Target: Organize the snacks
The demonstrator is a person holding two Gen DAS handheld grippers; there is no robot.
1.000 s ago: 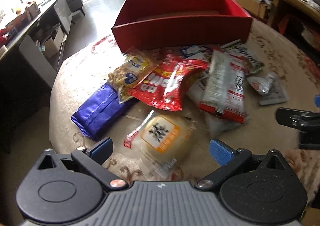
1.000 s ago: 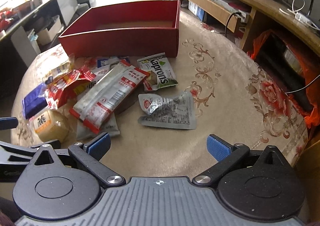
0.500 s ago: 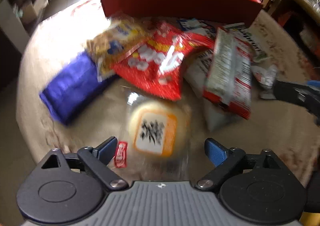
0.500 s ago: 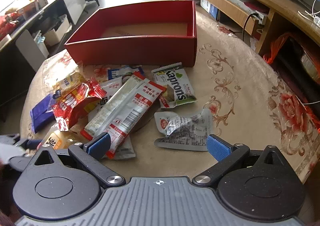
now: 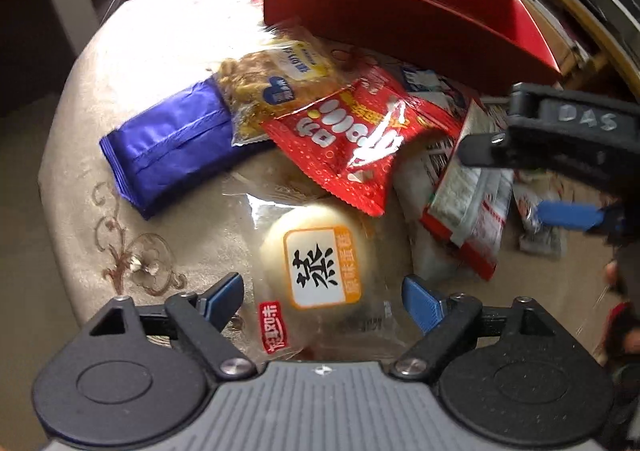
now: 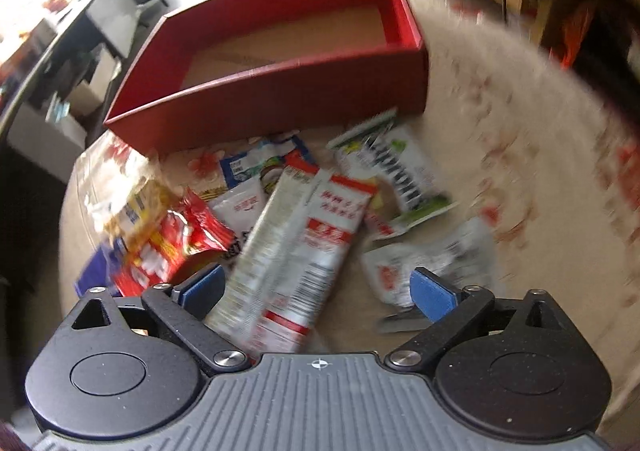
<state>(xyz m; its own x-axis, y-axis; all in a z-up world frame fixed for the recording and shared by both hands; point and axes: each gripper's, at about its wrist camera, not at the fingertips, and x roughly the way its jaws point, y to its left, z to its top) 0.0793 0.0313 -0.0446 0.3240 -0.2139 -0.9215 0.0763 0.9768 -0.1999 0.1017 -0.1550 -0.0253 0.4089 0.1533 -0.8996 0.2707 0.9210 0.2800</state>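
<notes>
Closing, the left tongs [image 5: 320, 295] straddle a wrapped bun [image 5: 316, 251], pads not yet pressing it. Right tongs [image 6: 316, 287], also closing, stand released over a long white packet [image 6: 296, 251]. Beyond both lies the red box [image 6: 280, 51].

Round patterned table [image 5: 120, 63], red box [image 6: 288, 91], snack packets [image 6: 296, 235]

Tabletop [image 5: 120, 63]: we list the box [image 6: 280, 91] at the far side, nothing inside it. Before it, the snack heap: bun packet [image 5: 320, 263] nearest, tissue pack [image 5: 172, 147] to its left, long sachet [image 6: 296, 251] to its right, overlapping others.
</notes>
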